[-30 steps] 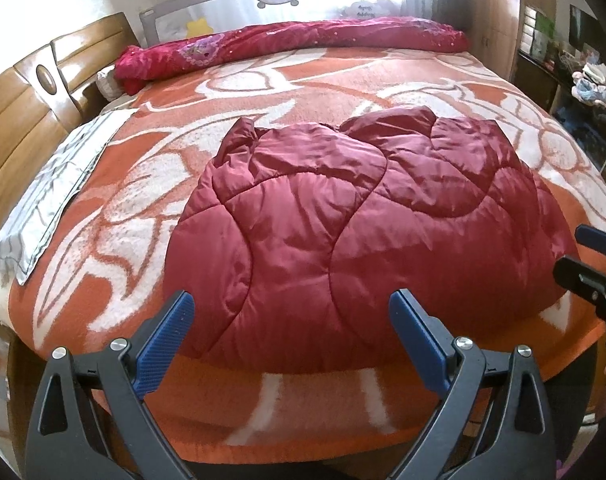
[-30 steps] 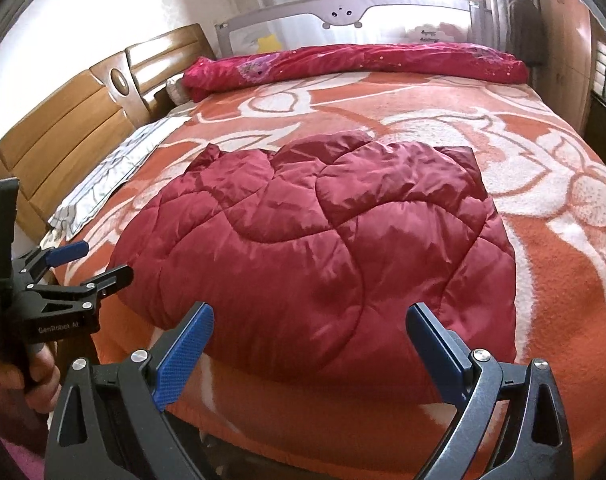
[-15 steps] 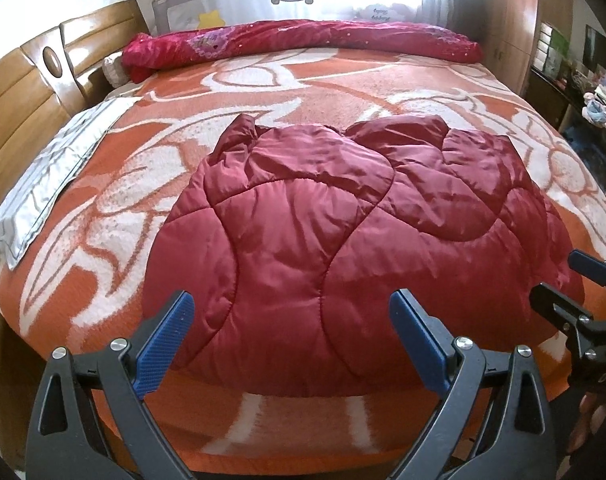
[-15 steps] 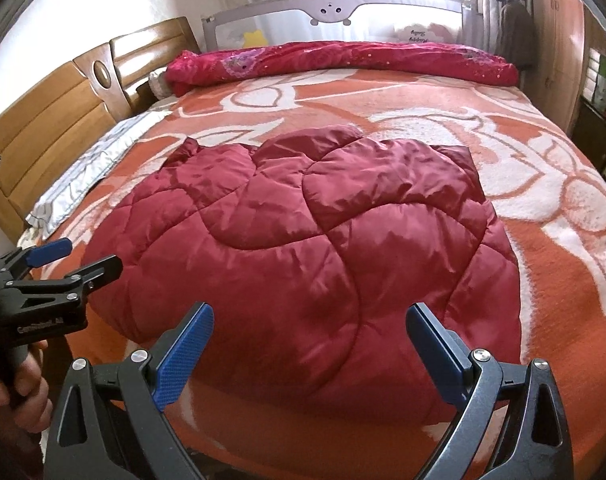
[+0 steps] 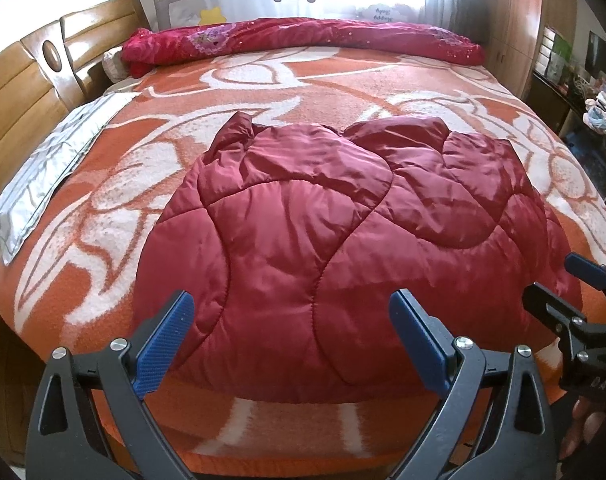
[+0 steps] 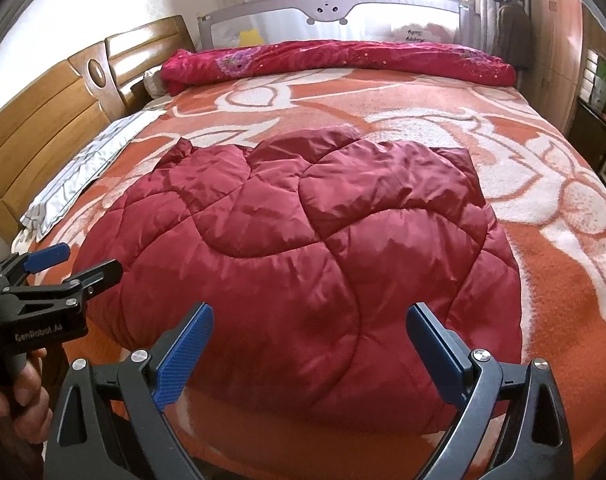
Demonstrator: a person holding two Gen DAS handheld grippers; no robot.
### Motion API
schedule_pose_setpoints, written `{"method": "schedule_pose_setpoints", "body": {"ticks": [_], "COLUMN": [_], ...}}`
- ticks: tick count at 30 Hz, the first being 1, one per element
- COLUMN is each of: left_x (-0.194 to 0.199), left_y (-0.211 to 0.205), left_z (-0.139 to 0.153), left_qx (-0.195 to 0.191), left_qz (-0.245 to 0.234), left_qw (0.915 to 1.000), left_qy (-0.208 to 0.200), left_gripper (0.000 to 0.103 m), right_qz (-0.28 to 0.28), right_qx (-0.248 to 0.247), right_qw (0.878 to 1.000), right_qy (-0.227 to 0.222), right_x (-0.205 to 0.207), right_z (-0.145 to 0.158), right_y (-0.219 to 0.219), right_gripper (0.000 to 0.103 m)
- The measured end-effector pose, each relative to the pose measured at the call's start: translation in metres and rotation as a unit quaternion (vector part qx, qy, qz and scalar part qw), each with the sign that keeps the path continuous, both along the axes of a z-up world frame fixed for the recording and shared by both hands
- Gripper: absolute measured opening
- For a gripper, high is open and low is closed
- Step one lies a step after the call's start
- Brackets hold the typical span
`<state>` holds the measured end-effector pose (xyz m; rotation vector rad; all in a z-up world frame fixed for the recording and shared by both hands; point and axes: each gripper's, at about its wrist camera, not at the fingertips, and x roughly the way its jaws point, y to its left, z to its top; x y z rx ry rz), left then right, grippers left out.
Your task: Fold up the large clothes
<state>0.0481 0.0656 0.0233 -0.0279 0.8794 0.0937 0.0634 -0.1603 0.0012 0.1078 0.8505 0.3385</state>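
Now both claws have closed in on the bed's near edge. My left gripper (image 5: 291,340) and right gripper (image 6: 309,354) are wide open, holding nothing. The quilted maroon jacket (image 5: 343,240) lies bunched on the orange blanket (image 5: 103,208), its hem toward that edge. I'm closer than a second ago, so I'd guess a hem grab is next.

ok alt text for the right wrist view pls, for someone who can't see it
A dark red quilted jacket lies spread on an orange and white floral blanket covering a bed. The open right gripper hovers at its near edge. The left gripper, also open, is at the far left.
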Motion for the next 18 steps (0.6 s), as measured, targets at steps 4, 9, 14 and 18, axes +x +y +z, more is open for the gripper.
{"method": "schedule_pose_setpoints", "body": {"ticks": [4,9,14,18], "left_x": [0.0001,-0.0024,-0.0044,-0.0056], "left_y": [-0.0004,-0.003,-0.0045,-0.0037], "left_z": [0.0002,-0.0008,-0.0002,0.0008], "left_qx": [-0.003,-0.009,-0.01,-0.011], "left_qz": [-0.002,-0.005,-0.007,-0.007], "left_qw": [1.0,0.9999,0.9999,0.9999], "left_qy": [0.001,0.003,0.004,0.003], "left_gripper": [0.099,0.099,0.099,0.099], "right_qz": [-0.008,-0.009,-0.009,-0.008], "right_qx": [0.002,-0.004,-0.004,-0.003], "right_qw": [1.0,1.0,1.0,1.0], "right_qy": [-0.001,-0.004,-0.004,-0.005], "right_x": [0.0008,-0.0005,-0.0013,-0.0025], "right_z": [0.0003,0.0012,0.0015,0.0022], "right_y": [-0.0026,-0.0024,-0.0019,-0.0016], "right_gripper": [0.098,0.098,0.098,0.098]}}
